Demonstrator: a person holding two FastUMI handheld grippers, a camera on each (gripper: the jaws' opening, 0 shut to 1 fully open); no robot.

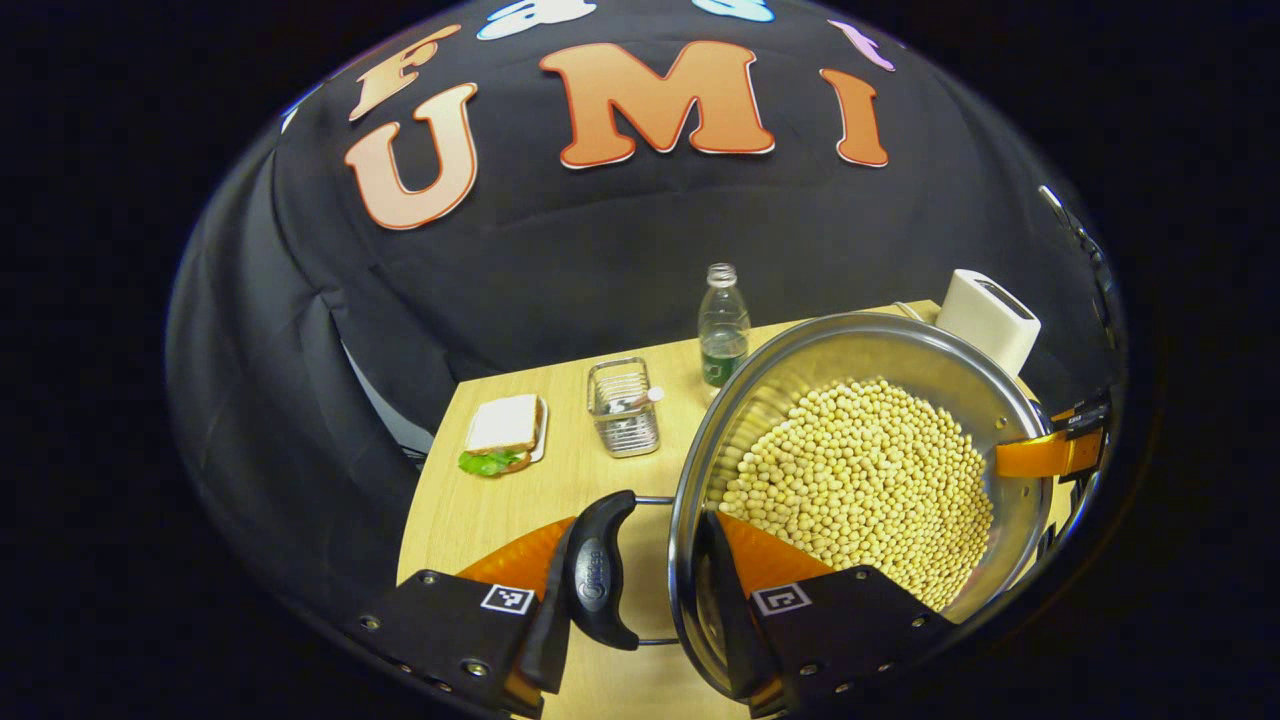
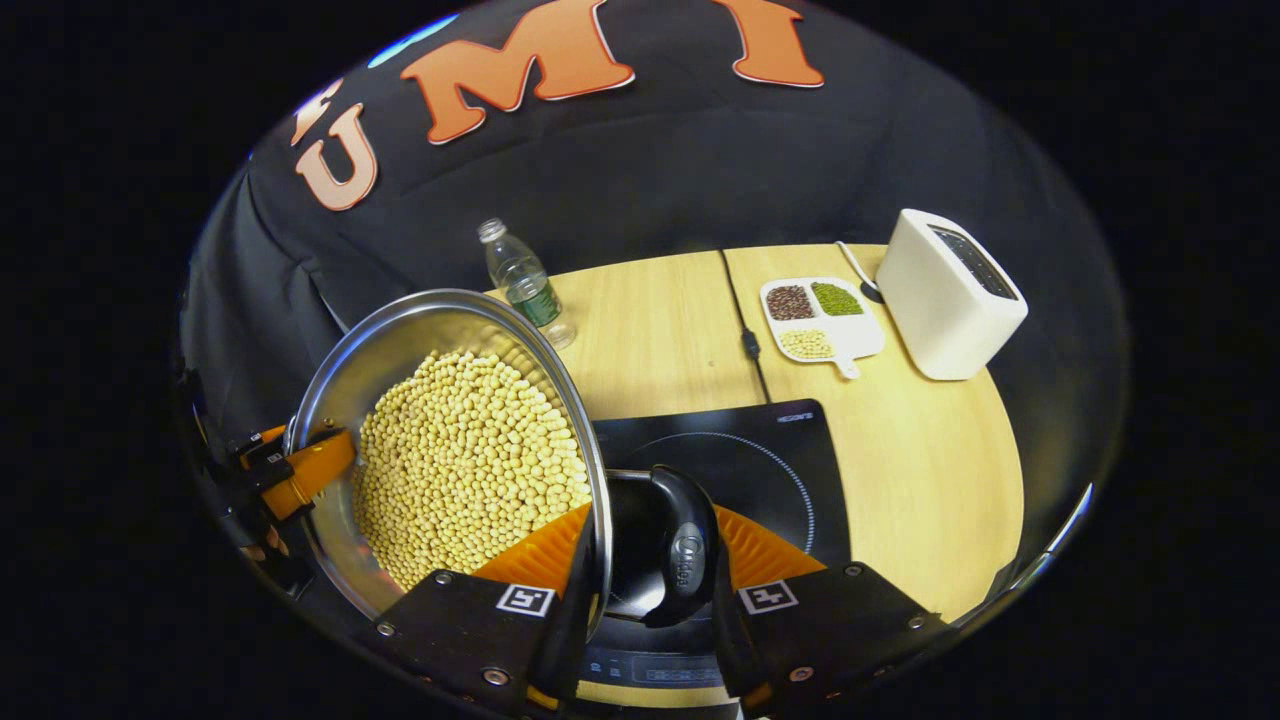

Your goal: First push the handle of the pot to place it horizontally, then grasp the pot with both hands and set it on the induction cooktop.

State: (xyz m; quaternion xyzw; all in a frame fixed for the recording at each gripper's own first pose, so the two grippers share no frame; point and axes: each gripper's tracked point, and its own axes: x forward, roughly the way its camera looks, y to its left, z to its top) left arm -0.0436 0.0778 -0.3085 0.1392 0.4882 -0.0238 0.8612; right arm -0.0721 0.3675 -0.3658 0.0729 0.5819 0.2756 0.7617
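You are holding a polished steel pot [image 1: 860, 350] whose wall is throwing soft reflections, and its handles [image 1: 598, 575] are looking like glossy black plastic. Right of the pot, the induction cooktop [image 2: 770, 450] is showing smooth dark glass on the pale matt wood-grain table [image 2: 930, 470]. Behind the pot, a clear plastic bottle [image 2: 522, 280] is glinting.

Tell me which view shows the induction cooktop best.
The right gripper view: the induction cooktop lies black on the wooden table, its ring marking plain, partly covered by the pot and its handle. In the left gripper view I cannot make out the cooktop; the pot of beans dominates there.
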